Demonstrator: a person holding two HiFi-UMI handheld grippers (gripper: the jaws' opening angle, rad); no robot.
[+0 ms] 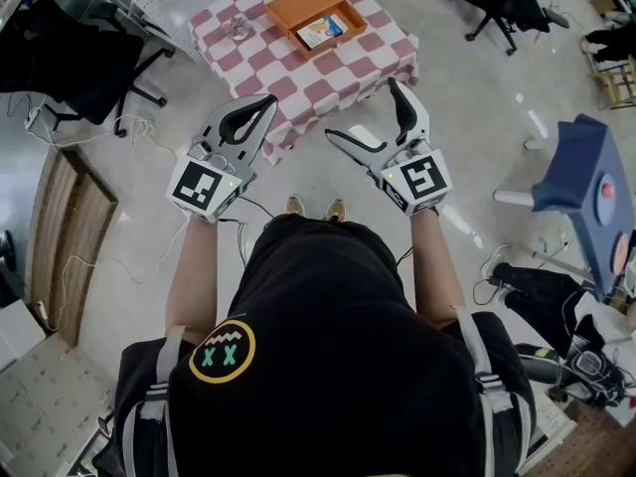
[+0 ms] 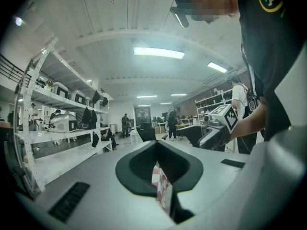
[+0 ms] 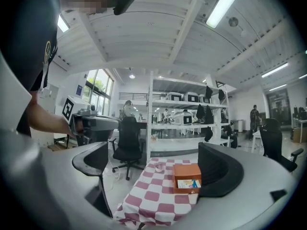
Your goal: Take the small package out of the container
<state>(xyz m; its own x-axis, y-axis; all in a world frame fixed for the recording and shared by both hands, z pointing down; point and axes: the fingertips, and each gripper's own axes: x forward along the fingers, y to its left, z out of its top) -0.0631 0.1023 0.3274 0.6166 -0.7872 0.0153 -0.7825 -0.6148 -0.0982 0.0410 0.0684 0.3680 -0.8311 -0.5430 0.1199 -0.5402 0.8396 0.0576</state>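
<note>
The person wears a black short-sleeved T-shirt (image 1: 328, 346) bearing a round yellow-ringed badge (image 1: 222, 351) with two green crosses. Pale grey webbing straps (image 1: 477, 356) run over both shoulders, and tan shoes (image 1: 294, 206) show below the hem. The left gripper (image 1: 269, 99) and right gripper (image 1: 361, 109) are grey plastic with black curved pads, each carrying a white cube with black square markers (image 1: 417, 179). A thin black cable (image 1: 253, 205) trails from the left one.

The small package (image 1: 321, 31) lies in the container (image 1: 296, 6) on the table (image 1: 333, 82)
</note>
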